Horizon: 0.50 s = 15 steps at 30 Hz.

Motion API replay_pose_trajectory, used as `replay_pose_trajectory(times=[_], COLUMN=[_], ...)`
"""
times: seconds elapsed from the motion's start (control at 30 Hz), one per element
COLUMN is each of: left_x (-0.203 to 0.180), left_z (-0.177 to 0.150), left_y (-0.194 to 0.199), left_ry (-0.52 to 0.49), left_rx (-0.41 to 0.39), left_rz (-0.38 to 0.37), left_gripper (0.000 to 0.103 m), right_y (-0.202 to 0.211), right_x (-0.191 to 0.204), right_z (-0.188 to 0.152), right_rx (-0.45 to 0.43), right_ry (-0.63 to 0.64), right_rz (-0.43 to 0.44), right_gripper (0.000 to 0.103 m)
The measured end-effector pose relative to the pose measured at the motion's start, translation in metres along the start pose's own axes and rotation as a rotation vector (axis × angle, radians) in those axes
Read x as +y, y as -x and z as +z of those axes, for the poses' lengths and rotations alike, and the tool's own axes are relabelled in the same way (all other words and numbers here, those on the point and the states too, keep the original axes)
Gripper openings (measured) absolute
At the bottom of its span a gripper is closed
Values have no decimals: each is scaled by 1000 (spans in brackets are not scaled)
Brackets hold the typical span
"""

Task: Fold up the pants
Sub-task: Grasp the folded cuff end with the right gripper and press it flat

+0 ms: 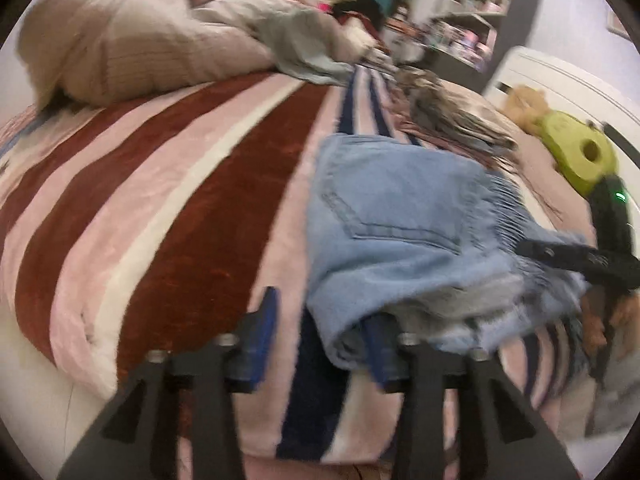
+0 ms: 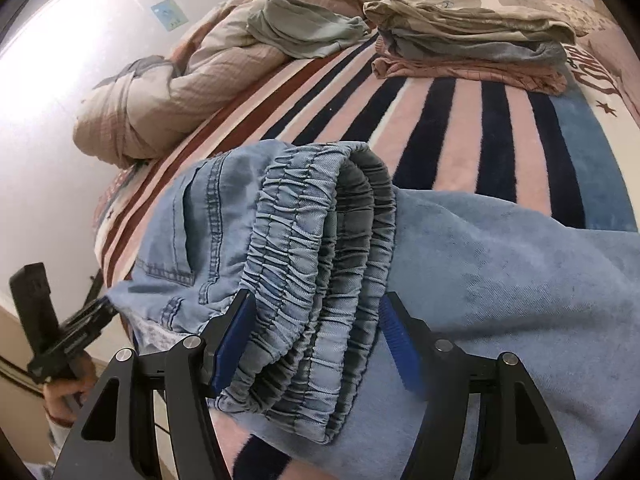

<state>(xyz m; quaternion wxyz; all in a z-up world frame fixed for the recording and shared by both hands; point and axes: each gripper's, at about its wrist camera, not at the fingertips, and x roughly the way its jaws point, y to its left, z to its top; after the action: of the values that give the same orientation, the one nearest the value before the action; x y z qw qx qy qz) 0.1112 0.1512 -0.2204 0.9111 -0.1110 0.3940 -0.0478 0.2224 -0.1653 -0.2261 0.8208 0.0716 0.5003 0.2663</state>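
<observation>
Step in hand: I judge the fold is near its end; the pants (image 2: 400,264) lie doubled on the bed (image 2: 500,128), waistband (image 2: 320,280) stacked in several layers in the lower middle of the right wrist view.

Where the pants are: in the left wrist view the pants (image 1: 400,216) sit right of centre on the striped blanket (image 1: 160,208), back pocket up.

Right hand-held gripper (image 2: 318,344): jaws spread wide, one blue pad on either side of the gathered waistband; I cannot tell whether the pads touch the cloth, and they are not clamped on it.

Left hand-held gripper (image 1: 324,344): jaws wide, at the bottom of its frame; the right-hand pad is tucked under the near edge of the denim, the other over bare blanket. Nothing is pinched.

Next move, as I judge it: either close on the waistband bundle for one more fold, or press the stack flat; the elastic layers look springy and may slide apart, so a grip needs to catch all of them at once.

Containers: none that I can make out on the bed. The shelves (image 1: 468,28) at the upper right of the left wrist view hold blurred things I cannot name.

Other laundry: a folded pile (image 2: 472,48) at the upper right of the right wrist view, a crumpled quilt (image 2: 168,92) at the upper left.
</observation>
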Motion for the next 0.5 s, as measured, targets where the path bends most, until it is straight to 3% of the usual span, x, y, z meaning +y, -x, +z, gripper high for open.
replay_pose_trajectory(times=[0.03, 0.07, 0.13, 0.27, 0.37, 0.5], left_x=[1, 2, 1, -12, -27, -46], left_z=[4, 9, 25, 58, 85, 108], left_y=[10, 20, 38, 39, 6, -42], left_ry=[-6, -7, -20, -73, -109, -142], left_rx=[-25, -56, -108, -162, -133, -80], left_rz=[-44, -78, -127, -142, -141, -213], left_gripper=[71, 77, 77, 77, 77, 69], right_y=[2, 4, 8, 14, 14, 23], right_x=[-1, -2, -2, 0, 1, 11], right_z=[0, 0, 1, -1, -2, 7], right_rx=[0, -1, -10, -27, -32, -86], right_ry=[-4, -4, 4, 18, 23, 54], right_rz=[7, 9, -4, -3, 5, 5], right_gripper=[60, 60, 60, 60, 60, 60])
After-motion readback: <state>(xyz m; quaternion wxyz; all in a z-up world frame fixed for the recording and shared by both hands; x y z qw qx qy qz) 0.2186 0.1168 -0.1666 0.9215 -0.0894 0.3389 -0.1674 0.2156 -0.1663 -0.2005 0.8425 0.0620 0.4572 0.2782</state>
